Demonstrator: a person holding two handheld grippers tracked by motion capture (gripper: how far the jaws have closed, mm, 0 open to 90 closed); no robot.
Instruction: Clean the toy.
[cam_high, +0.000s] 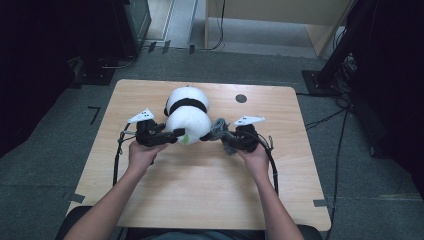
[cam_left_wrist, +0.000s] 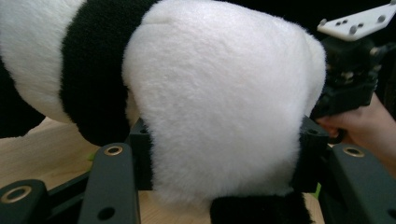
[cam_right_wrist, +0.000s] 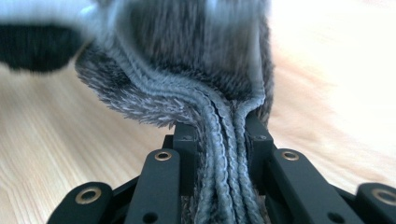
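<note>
Wooden table (cam_high: 200, 175), fluffy black-and-white panda plush (cam_high: 186, 116)

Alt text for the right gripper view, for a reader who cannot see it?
The right gripper pinches a bunched fold of grey furry knit fabric with a ribbed hem between its black fingers. The wooden table lies blurred beneath, and a black-and-white plush panda edges in at the upper left.

My two grippers, left gripper (cam_high: 172, 135) and right gripper (cam_high: 220, 134), are black, brass-eyeleted, each topped by a white triangular plate, trailing black cables.
</note>
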